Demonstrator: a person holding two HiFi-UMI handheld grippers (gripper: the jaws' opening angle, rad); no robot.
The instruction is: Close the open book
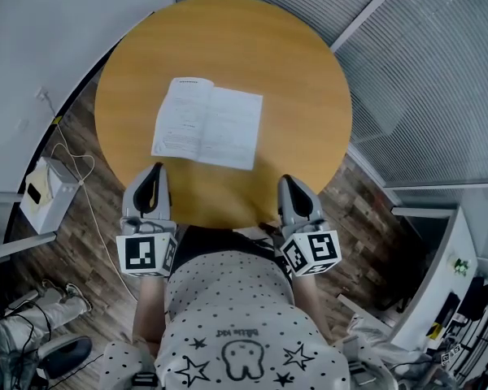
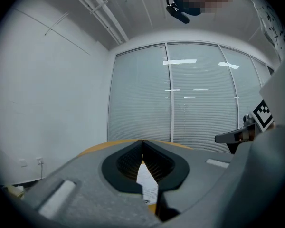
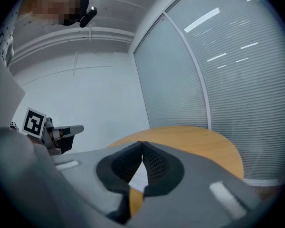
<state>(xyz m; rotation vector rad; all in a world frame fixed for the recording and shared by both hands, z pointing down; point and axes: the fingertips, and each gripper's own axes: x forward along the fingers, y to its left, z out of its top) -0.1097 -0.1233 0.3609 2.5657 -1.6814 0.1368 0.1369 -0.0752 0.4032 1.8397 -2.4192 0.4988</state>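
An open book (image 1: 208,123) with white printed pages lies flat on the round wooden table (image 1: 309,96), left of its middle. My left gripper (image 1: 155,171) hovers at the table's near edge, just short of the book's near left corner, jaws shut on nothing. My right gripper (image 1: 286,180) sits at the near edge too, to the right of the book and apart from it, jaws shut and empty. A strip of the book (image 2: 148,186) shows below the left gripper (image 2: 142,144) tips, and a strip of the book (image 3: 138,178) below the right gripper (image 3: 142,144) tips.
Window blinds (image 1: 439,63) run along the right and far sides. A white wall (image 1: 32,31) curves on the left. A white box (image 1: 45,189) with a cable sits on the floor to the left. The person's patterned shirt (image 1: 236,323) fills the bottom.
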